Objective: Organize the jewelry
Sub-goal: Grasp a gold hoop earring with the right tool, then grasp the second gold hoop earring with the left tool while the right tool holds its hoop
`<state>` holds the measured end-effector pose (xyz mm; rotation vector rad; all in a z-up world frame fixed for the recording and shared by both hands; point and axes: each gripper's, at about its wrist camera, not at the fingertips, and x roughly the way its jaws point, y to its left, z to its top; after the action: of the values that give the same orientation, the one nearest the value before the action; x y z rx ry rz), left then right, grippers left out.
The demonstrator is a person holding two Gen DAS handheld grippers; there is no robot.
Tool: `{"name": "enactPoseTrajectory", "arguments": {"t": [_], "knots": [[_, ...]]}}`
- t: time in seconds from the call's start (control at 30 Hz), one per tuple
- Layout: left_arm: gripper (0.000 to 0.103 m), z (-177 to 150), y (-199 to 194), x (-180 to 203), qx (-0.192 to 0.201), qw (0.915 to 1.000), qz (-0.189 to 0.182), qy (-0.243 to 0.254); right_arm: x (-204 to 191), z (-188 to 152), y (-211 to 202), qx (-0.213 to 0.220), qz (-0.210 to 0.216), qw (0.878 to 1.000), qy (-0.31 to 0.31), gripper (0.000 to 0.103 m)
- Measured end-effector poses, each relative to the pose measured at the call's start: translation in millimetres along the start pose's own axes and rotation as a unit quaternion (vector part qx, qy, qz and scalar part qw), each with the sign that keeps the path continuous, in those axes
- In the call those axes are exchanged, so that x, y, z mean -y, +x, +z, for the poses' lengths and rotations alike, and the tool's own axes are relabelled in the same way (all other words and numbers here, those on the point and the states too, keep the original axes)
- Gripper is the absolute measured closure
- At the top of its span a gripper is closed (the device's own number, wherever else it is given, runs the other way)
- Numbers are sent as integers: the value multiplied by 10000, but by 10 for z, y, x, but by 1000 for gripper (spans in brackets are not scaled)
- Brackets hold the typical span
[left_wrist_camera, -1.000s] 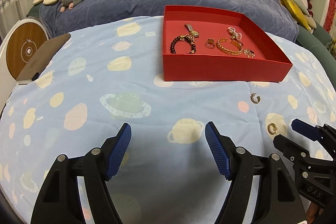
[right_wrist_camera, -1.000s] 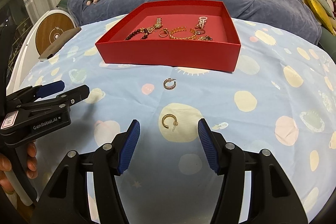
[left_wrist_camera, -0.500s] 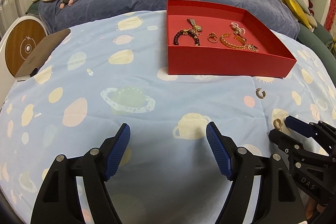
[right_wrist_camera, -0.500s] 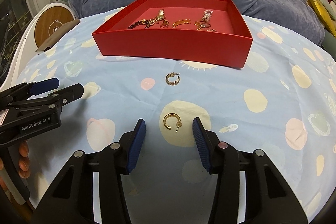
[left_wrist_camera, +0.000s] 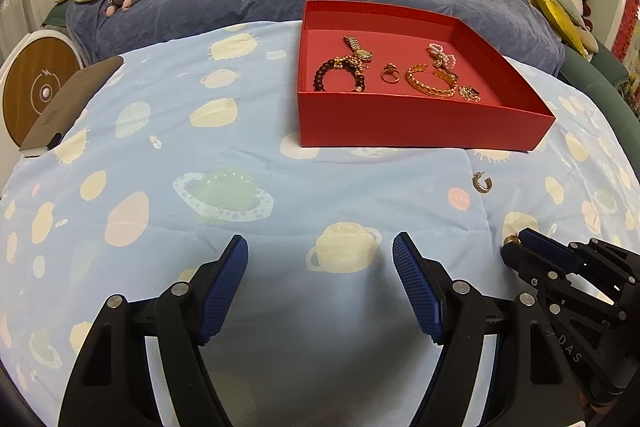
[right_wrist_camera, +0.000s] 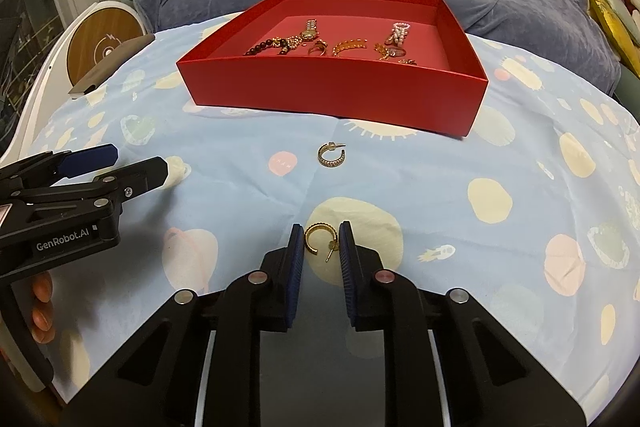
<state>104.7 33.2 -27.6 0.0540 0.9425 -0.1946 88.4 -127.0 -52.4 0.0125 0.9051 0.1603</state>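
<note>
The right gripper [right_wrist_camera: 319, 247] sits low over the patterned cloth [right_wrist_camera: 460, 163] with its fingers [right_wrist_camera: 297, 259] drawn close on either side of a gold hoop earring [right_wrist_camera: 319, 242], which lies flat on a pale yellow blob of the print; a sliver of cloth shows on each side, so the pads look near the hoop but not yet clamped on it. The risk is plain: a thin, flat hoop offers little to bite on, and if the fingers close above its rim they may skate over it, flick it sideways, or pinch a fold of the soft cloth instead. Its short post points toward the gripper and could catch or twist the hoop out of the pads. A second hoop earring [right_wrist_camera: 331, 155] lies farther on, between this one and the red box [right_wrist_camera: 332, 95], well apart from the fingers. The box already holds a watch [left_wrist_camera: 359, 50], a beaded bracelet [left_wrist_camera: 340, 77], a ring [left_wrist_camera: 390, 75] and a gold cuff [left_wrist_camera: 432, 83]; a weakly held earring could drop short of its wall. The left gripper [left_wrist_camera: 320, 287] hangs wide open over bare cloth, holding nothing.
</note>
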Motion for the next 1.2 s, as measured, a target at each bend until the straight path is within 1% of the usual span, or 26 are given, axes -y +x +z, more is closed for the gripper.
{"name": "enactPoseTrajectory", "arguments": {"t": [0.2,0.37,0.5,0.6,0.67,0.7,0.73,0.83,0.97,1.03,1.07,1.13,1.2], "knots": [[31,105,20,234,86,9995,-281,97,53,-30,-56,-13,38,10000,70,86],[31,204,178,517,30,9984,-484,284,225,-66,-113,4,-61,9997,238,86],[31,267,262,766,122,9969,-533,557,382,-97,-171,32,-119,9992,375,86],[31,319,318,908,163,9961,-562,655,468,-121,-202,40,-143,9989,443,86],[33,316,376,965,157,9959,-521,717,517,-139,-212,35,-153,9988,473,86],[39,309,413,987,137,9959,-490,750,536,-143,-217,33,-161,9987,482,86],[43,297,452,1002,89,9958,-471,777,548,-151,-223,32,-167,9987,489,86],[47,265,476,1062,157,9951,-358,906,587,-161,-237,35,-173,9985,518,86],[56,276,476,1091,188,9944,-406,959,604,-164,-235,32,-181,9984,541,86],[68,279,472,1088,207,9942,-420,969,598,-168,-236,34,-185,9984,537,86],[73,278,469,1086,216,9940,-434,978,591,-162,-234,34,-182,9984,530,86],[89,280,467,1084,228,9938,-446,990,582,-165,-232,37,-174,9985,519,86],[89,279,464,1077,233,9934,-481,1014,568,-161,-230,37,-163,9986,505,86]]}}
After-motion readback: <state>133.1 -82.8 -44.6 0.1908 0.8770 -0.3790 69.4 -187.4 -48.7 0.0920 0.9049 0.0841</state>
